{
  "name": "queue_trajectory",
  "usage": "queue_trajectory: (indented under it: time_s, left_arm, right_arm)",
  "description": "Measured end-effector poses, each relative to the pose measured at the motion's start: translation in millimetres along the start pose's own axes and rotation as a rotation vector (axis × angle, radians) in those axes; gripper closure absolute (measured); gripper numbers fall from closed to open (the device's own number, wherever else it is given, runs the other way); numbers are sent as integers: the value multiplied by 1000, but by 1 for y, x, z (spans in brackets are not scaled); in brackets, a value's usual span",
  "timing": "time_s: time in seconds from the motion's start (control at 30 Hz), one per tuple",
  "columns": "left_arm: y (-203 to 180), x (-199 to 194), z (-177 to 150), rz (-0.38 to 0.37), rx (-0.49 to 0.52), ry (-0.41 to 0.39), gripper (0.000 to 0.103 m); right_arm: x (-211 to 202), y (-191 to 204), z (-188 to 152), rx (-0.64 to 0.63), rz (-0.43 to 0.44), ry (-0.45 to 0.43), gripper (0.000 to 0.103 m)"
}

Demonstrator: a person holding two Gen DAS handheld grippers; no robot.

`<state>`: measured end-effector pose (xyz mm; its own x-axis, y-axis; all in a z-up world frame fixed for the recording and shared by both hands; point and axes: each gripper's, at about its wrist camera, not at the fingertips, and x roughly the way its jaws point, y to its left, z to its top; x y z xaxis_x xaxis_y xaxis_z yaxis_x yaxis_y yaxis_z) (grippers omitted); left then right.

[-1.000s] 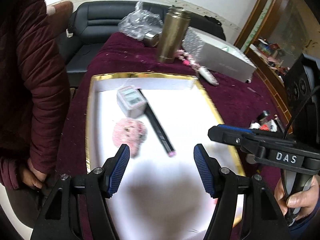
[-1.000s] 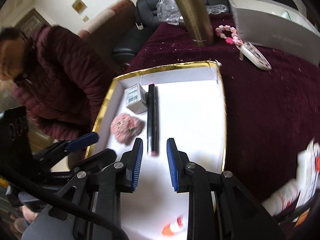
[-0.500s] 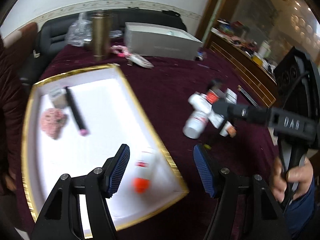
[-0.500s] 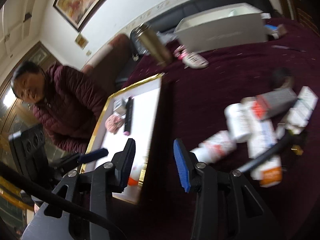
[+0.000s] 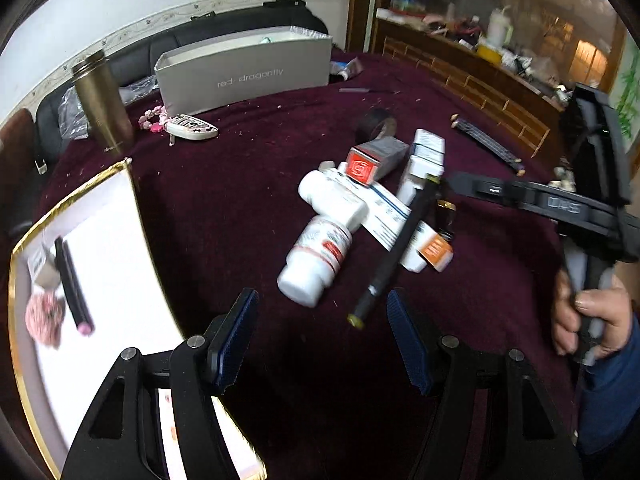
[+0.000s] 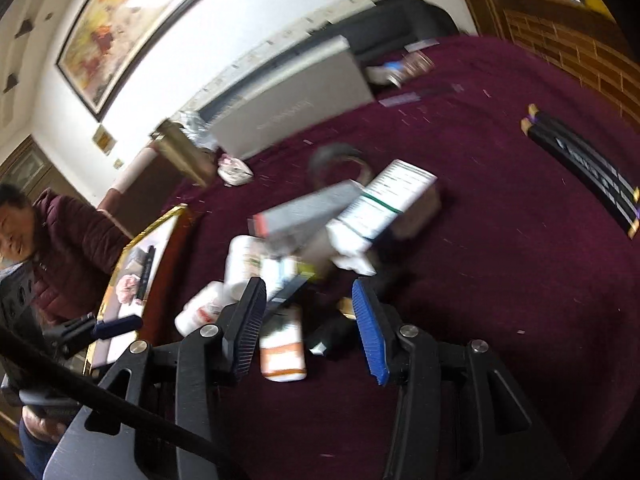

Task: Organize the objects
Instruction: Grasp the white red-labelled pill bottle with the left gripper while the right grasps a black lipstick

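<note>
A heap of white medicine bottles (image 5: 316,260), cartons (image 5: 426,152) and a red-ended grey box (image 5: 372,160) lies on the dark red tablecloth, with a black pen (image 5: 396,248) across it. My left gripper (image 5: 320,340) hangs open just short of the heap, nothing between its fingers. My right gripper (image 6: 308,320) is open above the heap's near side. An orange-banded white bottle (image 6: 282,344) and a small dark bottle (image 6: 332,332) lie below its gap, untouched. The gold-rimmed white tray (image 5: 132,200) at the left holds a pink fluffy thing (image 5: 42,316), a black stick (image 5: 72,284) and a small box (image 5: 40,268).
At the back stand a grey shoe box (image 5: 244,68) and a gold flask (image 5: 104,100), with a key fob (image 5: 192,128) and pink beads in front. A black tape roll (image 5: 376,124) and long black sticks (image 5: 488,144) lie right of the heap. A person in a dark red jacket (image 6: 68,248) stands beyond the tray.
Both grippers have swung from above the tray to the right, over the heap of bottles and boxes. The right jaws have widened; the left jaws are as wide as before.
</note>
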<state>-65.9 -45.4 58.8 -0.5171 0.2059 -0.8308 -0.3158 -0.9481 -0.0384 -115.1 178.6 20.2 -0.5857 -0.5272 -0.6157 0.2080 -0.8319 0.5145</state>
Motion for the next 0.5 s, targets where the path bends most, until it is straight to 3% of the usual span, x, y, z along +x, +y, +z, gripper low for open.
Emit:
queue_trajectory:
  time_s: [0.07, 0.17, 0.33, 0.4, 0.47, 0.5]
  left_arm:
    - [1, 13, 8, 12, 0, 27, 43]
    - [-1, 34, 18, 18, -7, 58, 43]
    - [-5, 64, 21, 63, -62, 100, 44]
    - [-5, 69, 18, 64, -95, 90, 53]
    - [-5, 68, 11, 94, -118, 64, 70]
    - [-2, 66, 7, 89, -147, 53, 72]
  right_arm:
    - [-8, -13, 7, 53, 48, -22, 60]
    - [-18, -22, 11, 74, 34, -53, 59]
    - [-13, -33, 11, 131, 49, -20, 59]
    - [-10, -33, 11, 129, 50, -7, 59]
    - [-9, -31, 8, 108, 24, 1, 59]
    - [-7, -29, 8, 98, 8, 8, 59]
